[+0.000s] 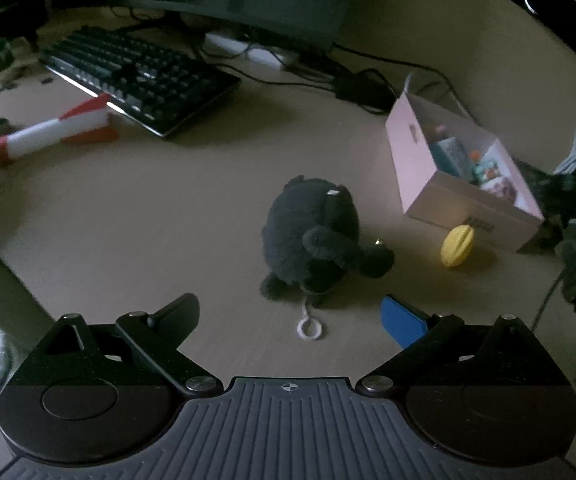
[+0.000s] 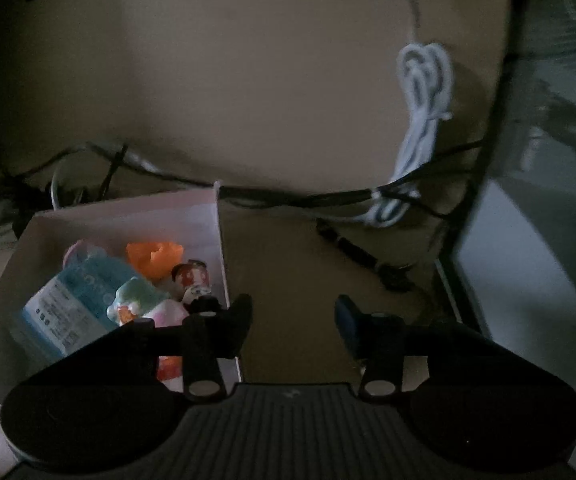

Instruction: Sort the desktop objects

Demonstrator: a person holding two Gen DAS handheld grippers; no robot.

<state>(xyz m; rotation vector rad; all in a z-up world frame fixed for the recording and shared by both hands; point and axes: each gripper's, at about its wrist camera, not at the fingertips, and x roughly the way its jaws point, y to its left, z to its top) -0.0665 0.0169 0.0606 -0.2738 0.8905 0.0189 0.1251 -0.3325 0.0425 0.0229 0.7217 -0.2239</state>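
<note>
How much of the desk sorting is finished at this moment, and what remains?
Done: several small toys and a blue packet already lie in the pink box. In hand: nothing; the left tongs and right tongs are both open and empty. Left: the dark plush toy, yellow object and red-and-white rocket lie on the desk.

Left gripper: black linkage arms on two round black discs, silver screw heads at the pivots, grey ribbed centre plate bearing a small crosshair mark; one finger black, the other blue-padded. Right gripper: same build, with black arms, pale pivot screws, grey ribbed plate, one black finger, and one dark blue.
</note>
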